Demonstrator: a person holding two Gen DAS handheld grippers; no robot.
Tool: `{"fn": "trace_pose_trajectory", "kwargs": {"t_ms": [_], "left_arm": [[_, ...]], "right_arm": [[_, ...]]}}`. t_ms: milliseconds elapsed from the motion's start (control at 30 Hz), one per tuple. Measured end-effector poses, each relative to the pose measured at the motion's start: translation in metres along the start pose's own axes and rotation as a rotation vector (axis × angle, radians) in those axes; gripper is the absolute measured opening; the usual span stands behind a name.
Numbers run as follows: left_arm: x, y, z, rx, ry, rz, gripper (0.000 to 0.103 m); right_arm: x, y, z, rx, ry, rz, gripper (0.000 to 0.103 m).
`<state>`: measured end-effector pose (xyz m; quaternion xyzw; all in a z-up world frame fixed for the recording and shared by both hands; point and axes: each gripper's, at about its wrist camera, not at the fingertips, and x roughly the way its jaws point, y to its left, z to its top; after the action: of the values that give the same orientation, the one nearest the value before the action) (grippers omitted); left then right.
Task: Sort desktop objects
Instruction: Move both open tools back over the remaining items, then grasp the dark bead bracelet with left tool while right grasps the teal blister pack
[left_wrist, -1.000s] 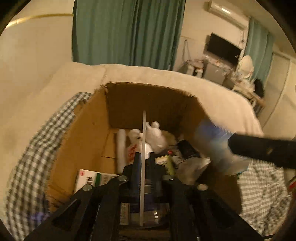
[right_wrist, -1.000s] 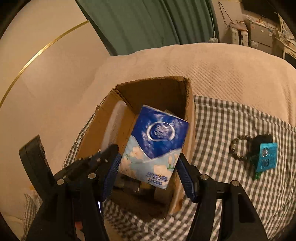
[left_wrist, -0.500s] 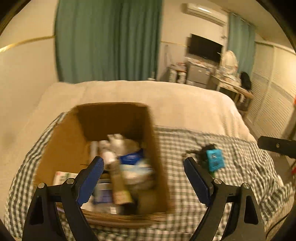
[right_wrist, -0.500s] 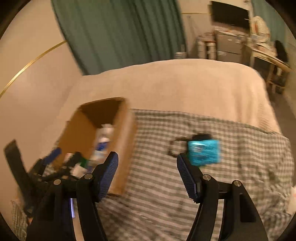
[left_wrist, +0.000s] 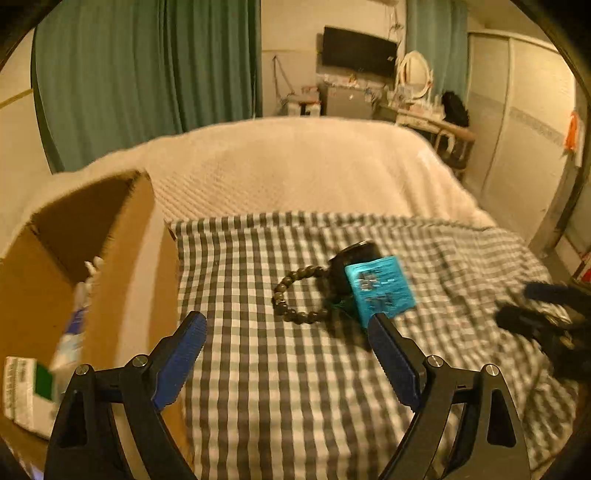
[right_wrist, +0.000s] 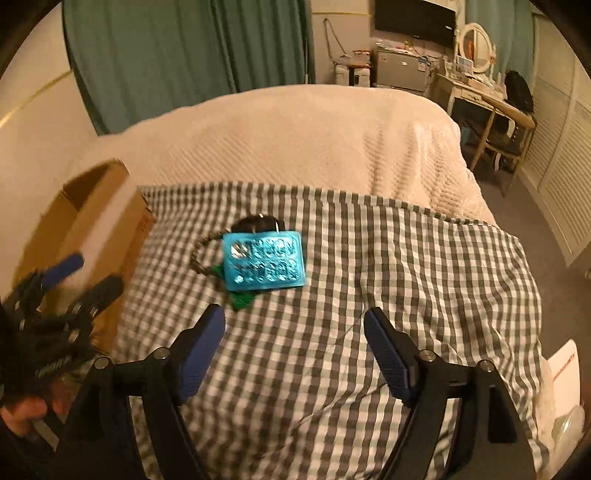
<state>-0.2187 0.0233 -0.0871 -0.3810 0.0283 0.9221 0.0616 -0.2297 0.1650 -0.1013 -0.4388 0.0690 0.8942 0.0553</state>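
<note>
A teal blister pack (left_wrist: 380, 290) (right_wrist: 264, 265) lies on the checked cloth (left_wrist: 288, 387) (right_wrist: 388, 266), over a bead bracelet (left_wrist: 295, 295) (right_wrist: 203, 254) and a round black object (left_wrist: 354, 254) (right_wrist: 258, 223). The cardboard box (left_wrist: 122, 258) (right_wrist: 99, 229) stands to the left and holds several items, among them a white-green carton (left_wrist: 26, 391). My left gripper (left_wrist: 288, 332) is open and empty, just short of the pack. My right gripper (right_wrist: 294, 326) is open and empty, a little below the pack. Each gripper shows blurred in the other's view: the right (left_wrist: 546, 317) and the left (right_wrist: 62, 291).
The cloth lies on a bed with a cream blanket (left_wrist: 295, 166) (right_wrist: 295, 136). Green curtains (left_wrist: 147, 74), a TV and a dressing table stand beyond. A white parcel (right_wrist: 561, 373) sits at the bed's right edge.
My right gripper let go of the blue tissue pack at the box and my left let go of a thin white item. Both swung right, open and empty, toward the teal pack.
</note>
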Motion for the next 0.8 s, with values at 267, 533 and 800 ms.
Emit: {"fn": "trace_pose_trajectory", "kwargs": {"t_ms": [267, 533, 800], "left_arm": [[0.089, 0.011, -0.008, -0.073, 0.05, -0.004, 0.091], [0.13, 0.031, -0.01, -0.092, 0.09, -0.027, 0.011], [0.079, 0.033, -0.041, -0.092, 0.074, 0.031, 0.011]], "right_arm": [[0.065, -0.007, -0.009, 0.041, 0.016, 0.049, 0.078], [0.115, 0.003, 0.007, 0.126, -0.01, 0.143, 0.08], [0.128, 0.035, 0.013, 0.046, -0.023, 0.067, 0.096]]}}
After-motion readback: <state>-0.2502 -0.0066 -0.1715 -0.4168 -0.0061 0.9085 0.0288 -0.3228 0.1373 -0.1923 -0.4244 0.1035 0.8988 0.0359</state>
